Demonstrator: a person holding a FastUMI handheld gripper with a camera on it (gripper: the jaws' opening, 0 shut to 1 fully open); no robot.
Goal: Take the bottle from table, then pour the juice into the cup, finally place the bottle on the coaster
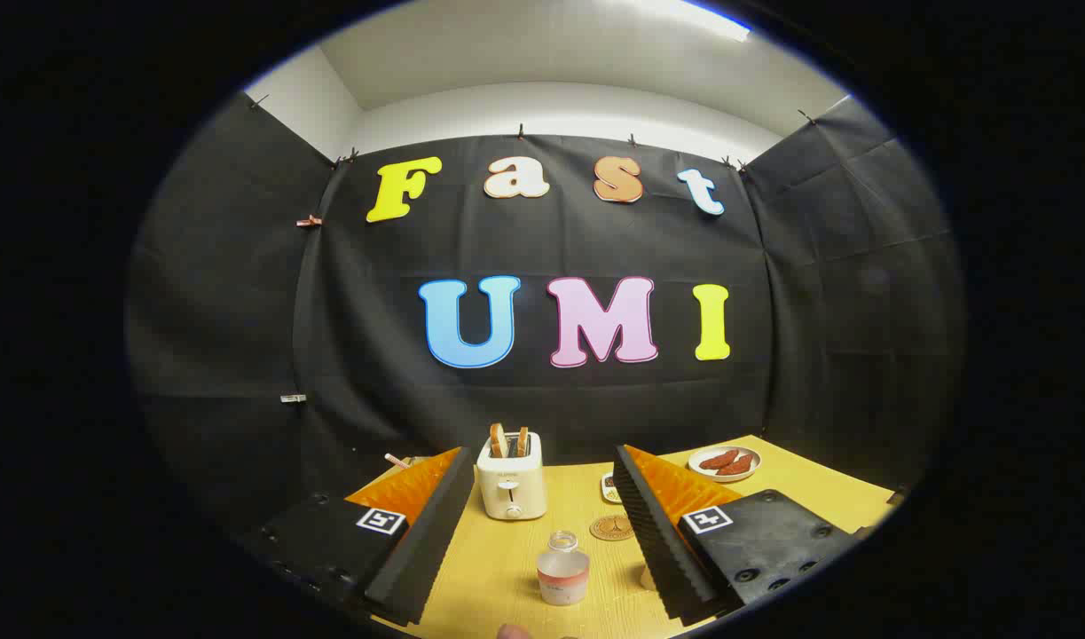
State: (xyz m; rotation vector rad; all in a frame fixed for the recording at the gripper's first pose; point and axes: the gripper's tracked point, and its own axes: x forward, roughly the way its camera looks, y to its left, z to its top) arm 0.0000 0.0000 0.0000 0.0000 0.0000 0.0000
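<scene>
Bottle [562,568] upright between spread gripper [542,532] fingers, untouched | toaster [511,484] beyond | coaster [612,528] right, near

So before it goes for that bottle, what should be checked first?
1. Gripper open wide enough: ok, the fingers stand well apart with nothing held.
2. Bottle upright: ok, it stands on the table between the fingers.
3. Bottle uncapped for pouring: looks ok, the neck seems open.
4. Coaster free: ok, nothing sits on it, just beyond the bottle.
5. Cup located: cannot tell, a pale object by one finger is mostly hidden.
6. Toaster out of the way: ok, it stands farther back than the bottle.
</scene>
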